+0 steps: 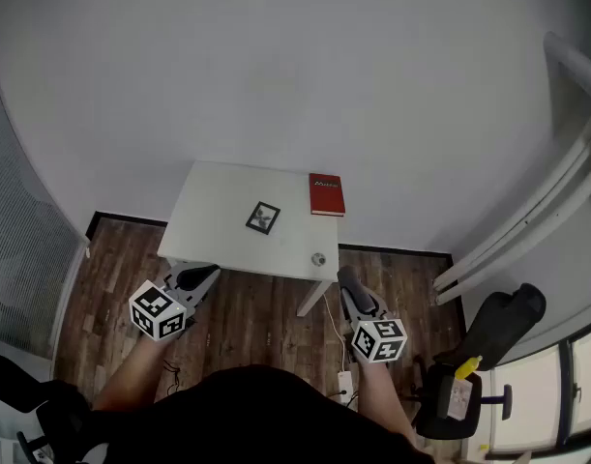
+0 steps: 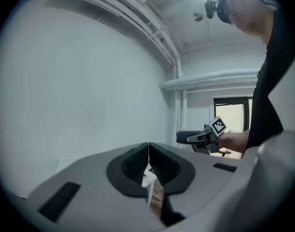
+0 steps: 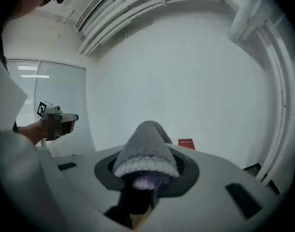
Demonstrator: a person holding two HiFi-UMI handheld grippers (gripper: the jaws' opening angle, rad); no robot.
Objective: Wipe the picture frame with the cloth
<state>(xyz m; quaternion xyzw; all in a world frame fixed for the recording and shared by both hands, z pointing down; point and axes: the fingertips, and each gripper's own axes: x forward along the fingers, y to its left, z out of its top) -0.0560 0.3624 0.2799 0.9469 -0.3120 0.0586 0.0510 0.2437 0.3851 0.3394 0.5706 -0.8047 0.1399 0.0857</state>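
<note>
Head view, left to right. Left gripper [image 1: 200,276] is at 7 o'clock of the table [image 1: 218,245], over brown plank floor [image 1: 251,319] and short of the tabletop. Left gripper view: its dark ribbed pads [image 2: 133,166] are pressed flat together with nothing between them.

Table: white, smooth, rectangular, set against a plain white wall [image 1: 276,66].

Picture frame [image 1: 263,217]: small and square, dark border, paler inside. It lies flat near the table's middle, turned cornerwise, well apart from both grippers.

Red book [image 1: 326,194]: flat, rectangular, at 2 o'clock of the frame, on the table's far right corner.

Small round grey thing [image 1: 318,259]: at 5 o'clock of the frame, near the front edge. Too small to tell what it is.

Right gripper [image 1: 345,283] is at 5 o'clock of the table, over the floor beside a white slanted leg [image 1: 314,298]. Right gripper view: the jaws are clamped on the cloth [image 3: 146,151]. The cloth is grey and nubbly with a white hem, bunched into a rounded hump over the jaw tips, a lilac patch beneath.

Black chair [image 1: 503,322] stands at 3 o'clock, far right.
</note>
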